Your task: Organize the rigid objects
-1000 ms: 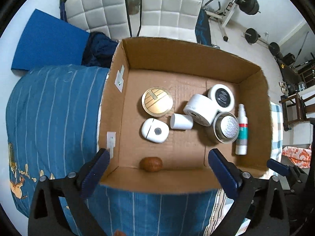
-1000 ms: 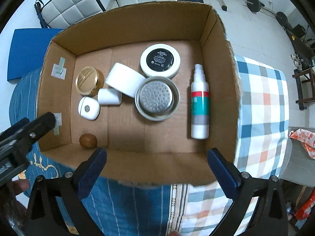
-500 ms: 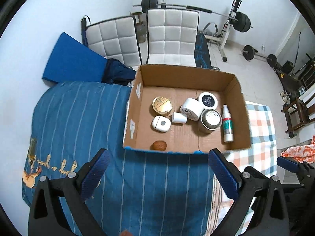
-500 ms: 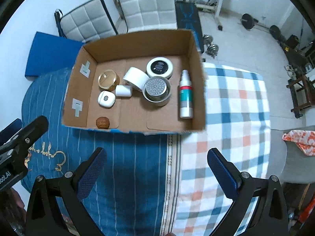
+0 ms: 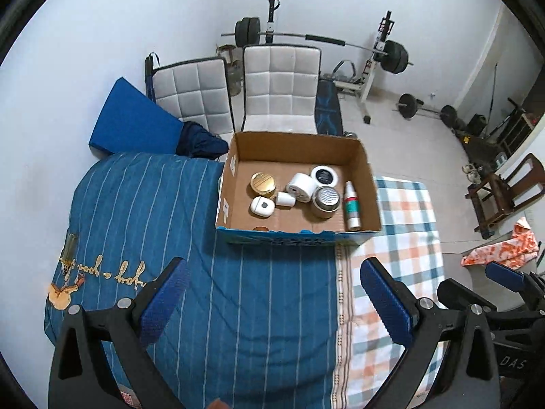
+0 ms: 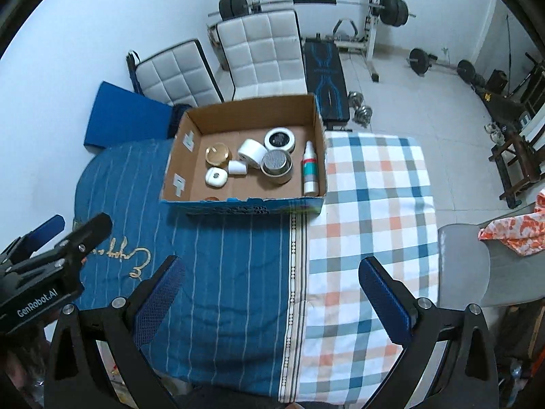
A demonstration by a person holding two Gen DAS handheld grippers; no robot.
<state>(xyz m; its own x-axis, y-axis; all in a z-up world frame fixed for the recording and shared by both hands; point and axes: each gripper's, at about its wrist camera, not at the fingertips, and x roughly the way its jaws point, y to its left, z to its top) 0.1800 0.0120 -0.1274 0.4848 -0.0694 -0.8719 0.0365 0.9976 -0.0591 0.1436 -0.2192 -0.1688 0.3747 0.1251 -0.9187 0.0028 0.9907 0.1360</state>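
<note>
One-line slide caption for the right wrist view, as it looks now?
Right gripper open above the bed, cardboard box ahead holding a spray bottle, jars and small containers.

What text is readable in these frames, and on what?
"GenRobot.AI": on the body of the left gripper, seen in the right wrist view.
"DAS": partly visible on the body of the right gripper, in the left wrist view.
Gold script on the blue cloth: upside down, not readable.
Labels on the spray bottle and the black-lidded jar: too small.
</note>
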